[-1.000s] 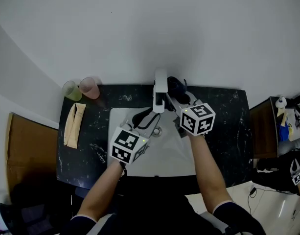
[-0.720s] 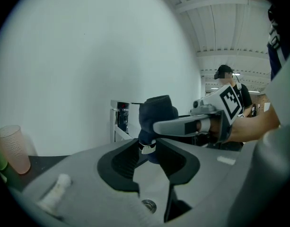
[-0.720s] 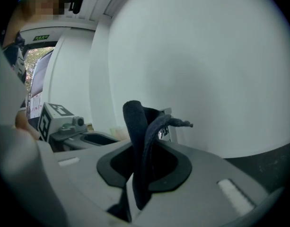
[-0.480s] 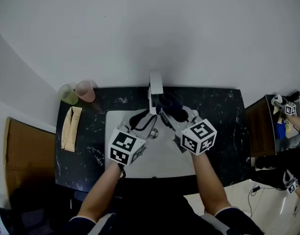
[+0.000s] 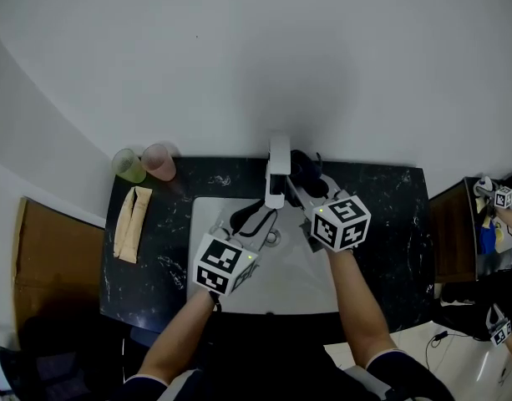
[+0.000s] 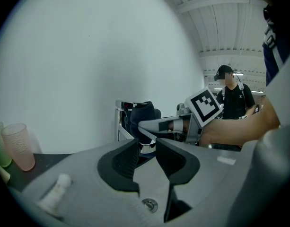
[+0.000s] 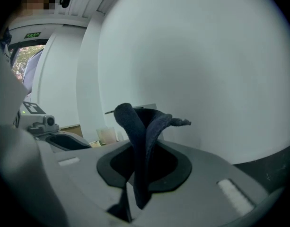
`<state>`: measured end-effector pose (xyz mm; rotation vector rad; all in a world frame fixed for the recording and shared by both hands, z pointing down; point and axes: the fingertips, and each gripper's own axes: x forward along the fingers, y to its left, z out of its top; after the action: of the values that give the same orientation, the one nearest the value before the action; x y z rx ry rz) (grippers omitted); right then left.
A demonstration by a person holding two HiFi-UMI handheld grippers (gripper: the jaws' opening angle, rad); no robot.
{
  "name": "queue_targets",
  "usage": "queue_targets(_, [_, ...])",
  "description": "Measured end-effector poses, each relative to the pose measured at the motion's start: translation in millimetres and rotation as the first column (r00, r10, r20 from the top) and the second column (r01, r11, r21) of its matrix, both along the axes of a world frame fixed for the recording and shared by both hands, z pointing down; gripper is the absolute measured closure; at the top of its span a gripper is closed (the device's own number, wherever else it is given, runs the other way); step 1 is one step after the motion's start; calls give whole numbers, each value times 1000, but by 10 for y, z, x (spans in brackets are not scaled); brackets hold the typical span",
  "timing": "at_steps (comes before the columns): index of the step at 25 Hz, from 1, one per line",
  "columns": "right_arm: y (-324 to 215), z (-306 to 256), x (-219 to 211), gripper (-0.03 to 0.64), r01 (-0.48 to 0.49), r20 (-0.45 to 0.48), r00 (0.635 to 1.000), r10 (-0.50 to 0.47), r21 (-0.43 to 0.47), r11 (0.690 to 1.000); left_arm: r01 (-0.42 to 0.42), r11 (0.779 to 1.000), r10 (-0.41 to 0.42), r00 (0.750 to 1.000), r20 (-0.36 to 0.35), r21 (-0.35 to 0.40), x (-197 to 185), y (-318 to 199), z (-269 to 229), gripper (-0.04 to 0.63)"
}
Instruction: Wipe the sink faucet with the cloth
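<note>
The chrome faucet (image 5: 277, 170) stands at the back of the white sink (image 5: 301, 286). My right gripper (image 5: 302, 179) is shut on a dark blue cloth (image 5: 304, 165) and holds it against the faucet's right side, near its top. The cloth (image 7: 145, 131) stands pinched between the jaws of the right gripper (image 7: 137, 171). From the left gripper view, the cloth (image 6: 142, 115) wraps the faucet (image 6: 121, 124). My left gripper (image 5: 261, 215) sits low at the left of the spout. Its jaws stand a little apart, and the spout's tip shows in the gap just beyond them (image 6: 145, 151).
A green cup (image 5: 128, 165) and a pink cup (image 5: 159, 162) stand at the back left of the black marble counter (image 5: 389, 215). A folded beige cloth (image 5: 130, 224) lies in front of them. A person (image 6: 232, 100) stands far off at the right.
My right gripper slid the cloth toward me along the spout, then back up to the faucet's top. The left gripper kept its place beside the spout.
</note>
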<state>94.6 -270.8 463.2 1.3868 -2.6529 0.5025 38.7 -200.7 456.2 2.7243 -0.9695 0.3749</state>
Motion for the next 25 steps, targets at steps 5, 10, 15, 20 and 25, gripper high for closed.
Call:
queue_targets(5, [-214, 23, 122, 555, -43, 6, 999, 43, -11, 999, 9, 1000, -9, 1000, 0, -2, 5, -12, -4, 480])
queue_targets(10, [-248, -455, 117, 555, -15, 45, 999, 10, 92, 996, 14, 1000, -14, 1000, 5, -2, -1, -10, -6, 480])
queue_targets(15, [-348, -761, 132, 555, 3, 32, 999, -8, 157, 988, 20, 1000, -20, 1000, 14, -9, 16, 0, 5, 480])
queue_targets(20, [-439, -372, 114, 554, -9, -35, 999, 12, 78, 997, 19, 1000, -19, 1000, 8, -14, 30, 0, -6, 480])
queue_targets(25, [-478, 115, 86, 555, -22, -95, 995, 18, -46, 999, 20, 1000, -20, 1000, 6, -17, 21, 2, 0, 480])
